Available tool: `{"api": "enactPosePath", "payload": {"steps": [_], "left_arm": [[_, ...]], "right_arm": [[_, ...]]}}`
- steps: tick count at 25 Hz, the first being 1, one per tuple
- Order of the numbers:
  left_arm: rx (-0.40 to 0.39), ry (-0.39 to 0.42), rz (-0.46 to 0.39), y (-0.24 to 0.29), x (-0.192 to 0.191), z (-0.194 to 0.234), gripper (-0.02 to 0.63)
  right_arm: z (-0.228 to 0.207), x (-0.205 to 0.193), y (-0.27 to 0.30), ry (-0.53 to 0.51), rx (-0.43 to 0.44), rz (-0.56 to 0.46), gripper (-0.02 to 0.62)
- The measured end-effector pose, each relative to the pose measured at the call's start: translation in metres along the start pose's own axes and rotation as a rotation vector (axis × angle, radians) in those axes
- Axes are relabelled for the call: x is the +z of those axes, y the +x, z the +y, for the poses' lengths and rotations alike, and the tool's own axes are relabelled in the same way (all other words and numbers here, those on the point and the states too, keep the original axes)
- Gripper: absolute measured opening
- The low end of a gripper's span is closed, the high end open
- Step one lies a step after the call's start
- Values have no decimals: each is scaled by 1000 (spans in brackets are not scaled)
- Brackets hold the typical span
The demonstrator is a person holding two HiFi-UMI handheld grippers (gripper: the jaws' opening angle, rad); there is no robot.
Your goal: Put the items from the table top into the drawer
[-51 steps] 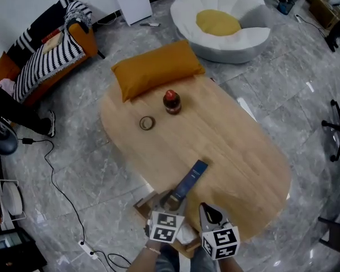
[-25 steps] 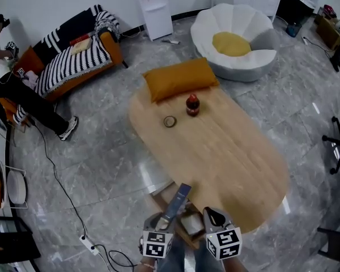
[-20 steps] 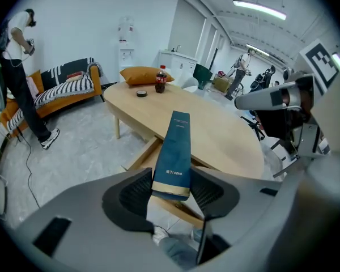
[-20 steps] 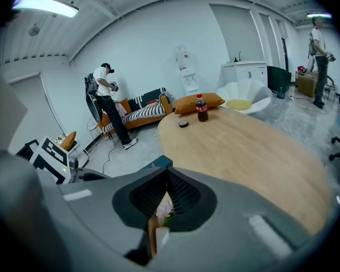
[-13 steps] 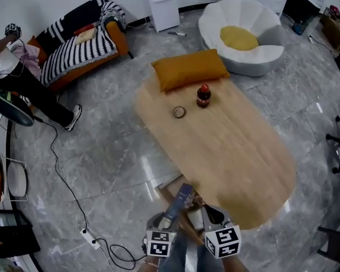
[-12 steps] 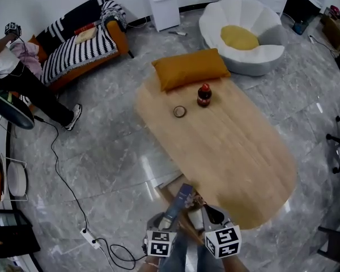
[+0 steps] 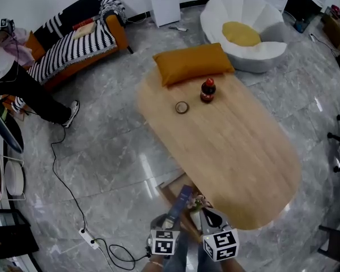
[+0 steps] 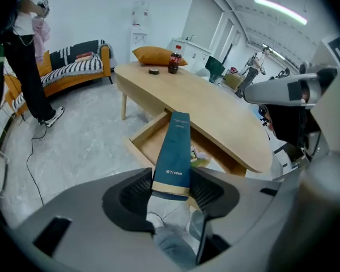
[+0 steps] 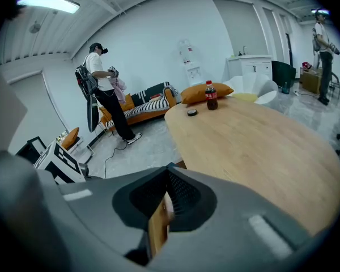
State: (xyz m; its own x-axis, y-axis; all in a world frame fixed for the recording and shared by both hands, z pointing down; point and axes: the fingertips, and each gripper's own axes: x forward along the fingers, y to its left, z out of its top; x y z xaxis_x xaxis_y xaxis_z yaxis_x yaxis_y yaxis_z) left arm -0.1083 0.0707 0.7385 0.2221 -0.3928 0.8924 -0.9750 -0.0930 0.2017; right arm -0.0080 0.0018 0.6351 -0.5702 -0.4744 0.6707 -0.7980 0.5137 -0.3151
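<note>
My left gripper (image 8: 174, 178) is shut on the lower end of a long dark blue box (image 8: 174, 148). The box slants up over the open wooden drawer (image 8: 137, 147), which holds a few small items (image 8: 199, 155). In the head view the box (image 7: 182, 199) and left gripper (image 7: 171, 222) hang over the drawer (image 7: 166, 191) at the table's near end. My right gripper (image 7: 207, 215) is beside it, its jaws (image 9: 167, 171) together with only a thin slit showing wood. A cola bottle (image 7: 208, 90) and a tape ring (image 7: 182, 107) stand at the far end of the oval table (image 7: 232, 140).
An orange pillow (image 7: 192, 63) lies across the table's far end. Beyond it is a white beanbag seat (image 7: 243, 35); a striped sofa (image 7: 73, 38) and a standing person (image 7: 17, 78) are at the left. A cable (image 7: 62, 174) runs over the floor.
The left gripper has carried the blue box back off the table's edge and lower, over the open drawer. The right gripper moved back alongside it. The head view has shifted.
</note>
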Motion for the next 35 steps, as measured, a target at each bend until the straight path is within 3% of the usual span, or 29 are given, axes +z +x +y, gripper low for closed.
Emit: {"api": "enactPosePath", "payload": {"steps": [10, 35], "left_arm": [[16, -6, 61, 35, -8, 8, 210], [28, -31, 37, 83, 34, 1, 210]], "right_arm": [[3, -22, 15, 25, 1, 27, 3], [-9, -31, 35, 60, -9, 48, 3]]}}
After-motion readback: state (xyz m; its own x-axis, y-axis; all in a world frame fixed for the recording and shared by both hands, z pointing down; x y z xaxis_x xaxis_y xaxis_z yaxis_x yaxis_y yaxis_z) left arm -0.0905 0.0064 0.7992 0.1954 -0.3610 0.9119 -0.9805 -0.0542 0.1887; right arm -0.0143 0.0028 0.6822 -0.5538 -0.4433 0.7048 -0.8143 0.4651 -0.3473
